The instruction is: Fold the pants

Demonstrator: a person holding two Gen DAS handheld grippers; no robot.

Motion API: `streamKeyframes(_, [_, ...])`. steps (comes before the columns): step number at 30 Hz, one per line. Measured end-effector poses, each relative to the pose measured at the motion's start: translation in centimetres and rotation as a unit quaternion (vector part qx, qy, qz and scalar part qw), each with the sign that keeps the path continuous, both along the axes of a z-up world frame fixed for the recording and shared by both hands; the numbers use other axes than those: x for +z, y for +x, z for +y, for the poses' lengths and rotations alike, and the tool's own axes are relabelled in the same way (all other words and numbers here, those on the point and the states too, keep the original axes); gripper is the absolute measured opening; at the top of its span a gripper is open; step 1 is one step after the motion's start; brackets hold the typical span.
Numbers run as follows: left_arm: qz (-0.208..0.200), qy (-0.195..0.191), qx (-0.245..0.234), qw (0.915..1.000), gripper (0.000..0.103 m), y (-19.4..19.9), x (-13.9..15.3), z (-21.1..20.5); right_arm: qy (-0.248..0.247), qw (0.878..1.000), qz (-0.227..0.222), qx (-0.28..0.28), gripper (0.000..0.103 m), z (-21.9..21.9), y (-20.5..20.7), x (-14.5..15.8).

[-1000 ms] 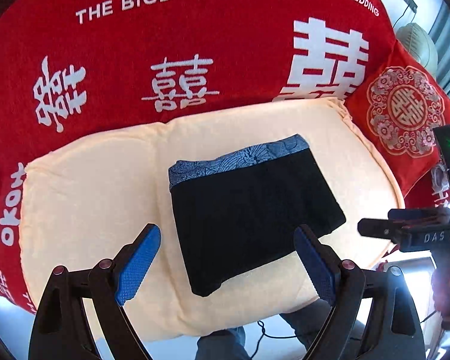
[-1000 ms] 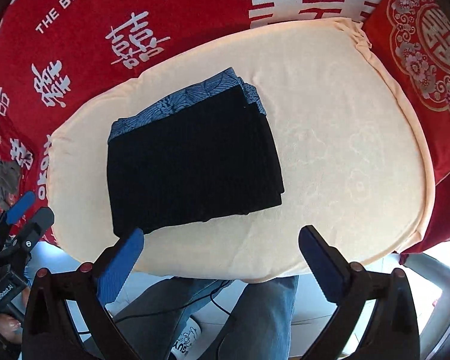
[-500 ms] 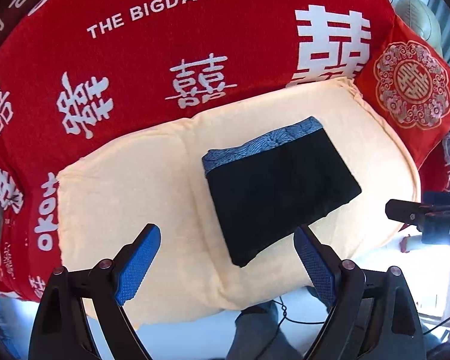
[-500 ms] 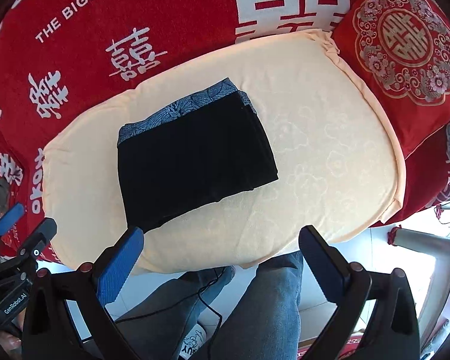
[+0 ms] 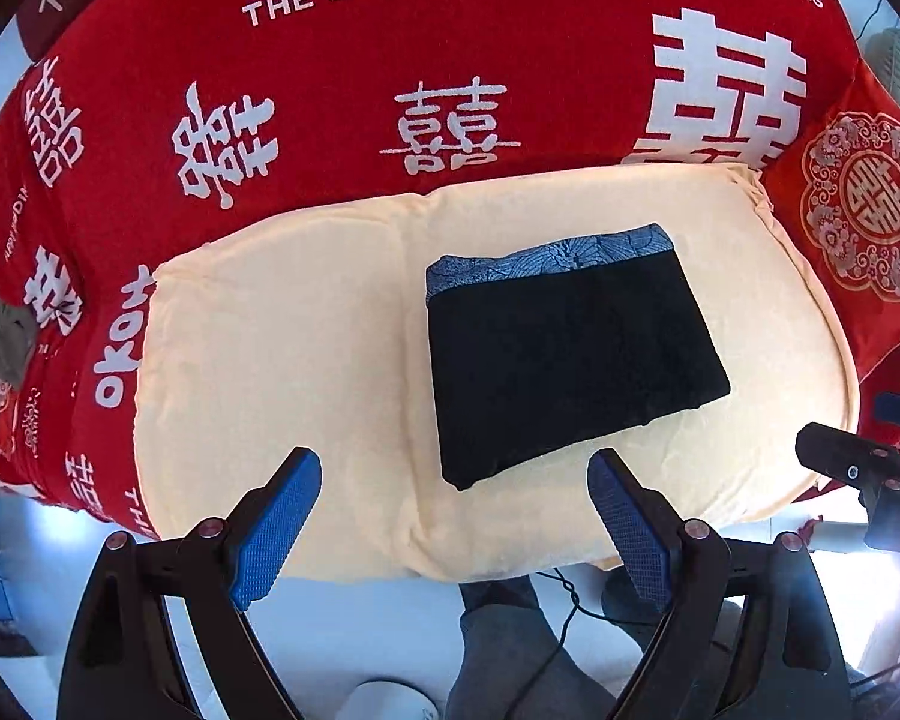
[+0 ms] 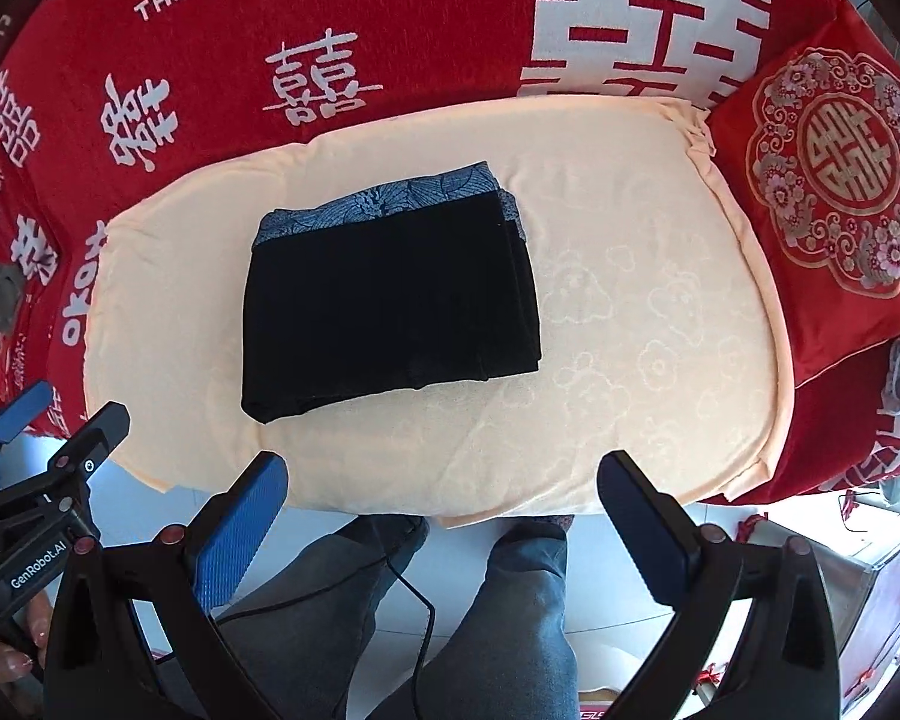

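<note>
Now both grippers are pulling up and away from the cushion, and the folded pants [image 6: 390,294] are looking smaller in both wrist views than a moment ago, so I'd say the folding itself is finished and the person is backing off. The left gripper [image 5: 453,531] is hanging with its blue fingers spread wide, nothing between them; the right gripper [image 6: 444,534] is doing the same, jaws apart and empty over the person's jeans [image 6: 510,612]. The pants are lying alone, near the middle of the cream cushion [image 6: 660,330], untouched by either tool, with the red wedding blanket [image 5: 330,90] behind. They're sitting as a compact dark rectangle, edges fairly square, with the blue patterned waistband [image 5: 546,258] running along the far side and stacked layers showing at the right edge.
</note>
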State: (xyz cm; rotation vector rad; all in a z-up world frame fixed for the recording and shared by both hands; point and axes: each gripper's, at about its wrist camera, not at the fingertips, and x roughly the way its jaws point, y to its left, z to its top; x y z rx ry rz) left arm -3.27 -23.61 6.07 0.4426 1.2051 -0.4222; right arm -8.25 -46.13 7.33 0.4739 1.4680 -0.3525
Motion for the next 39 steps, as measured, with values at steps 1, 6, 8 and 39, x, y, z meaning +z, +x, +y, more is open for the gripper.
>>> streamKeyframes(1, [-0.003, 0.004, 0.001, 1.0, 0.091, -0.6, 0.1, -0.3, 0.004, 1.0, -0.001, 0.001, 0.103, -0.2, -0.2, 0.0])
streamKeyframes(6, [-0.011, 0.012, 0.002, 0.9999, 0.091, -1.5, 0.4, -0.4, 0.006, 1.0, -0.001, 0.006, 0.103, -0.7, -0.6, 0.1])
streamKeyframes(8, [-0.004, 0.013, 0.008, 0.9999, 0.091, -1.8, 0.1, -0.3, 0.006, 1.0, 0.002, 0.012, 0.103, -0.5, -0.6, -0.1])
streamKeyframes(39, [0.007, 0.014, -0.019, 0.9997, 0.091, -2.2, -0.3, -0.9, -0.01, 1.0, -0.003, 0.022, 0.103, -0.2, -0.5, 0.3])
